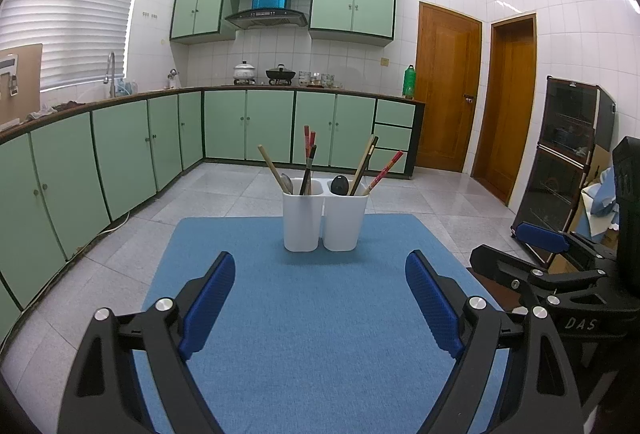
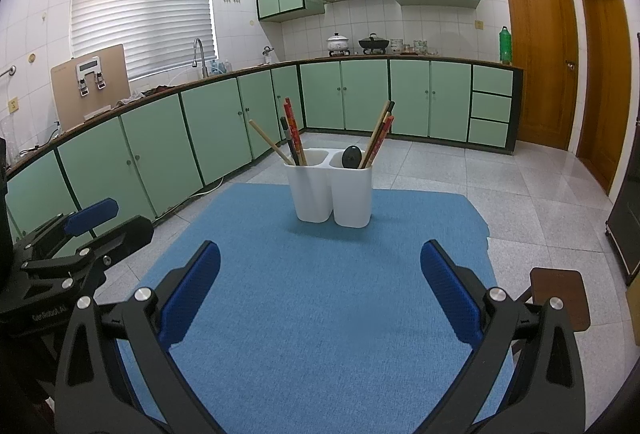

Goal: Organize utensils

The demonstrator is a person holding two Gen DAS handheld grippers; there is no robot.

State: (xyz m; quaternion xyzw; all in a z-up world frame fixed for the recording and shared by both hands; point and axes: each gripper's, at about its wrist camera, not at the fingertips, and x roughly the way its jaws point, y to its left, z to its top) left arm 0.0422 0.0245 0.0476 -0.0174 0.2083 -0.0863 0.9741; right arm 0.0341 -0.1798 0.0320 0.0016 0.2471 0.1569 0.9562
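White letters "DAS" stand on the black body of the right gripper [image 1: 536,246], seen at 3 o'clock in the left wrist view. The left gripper [image 2: 92,213], at 9 o'clock in the right wrist view, bears small white print (seemingly "GenRobot.AI", hard to make out).

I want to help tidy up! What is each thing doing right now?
Left tongs: open, empty.
Right tongs: open, empty.
White plastic two-cup utensil holder: upright on the mat.
Red and wooden chopsticks: leaning in both cups.
Blue fabric mat: flat.
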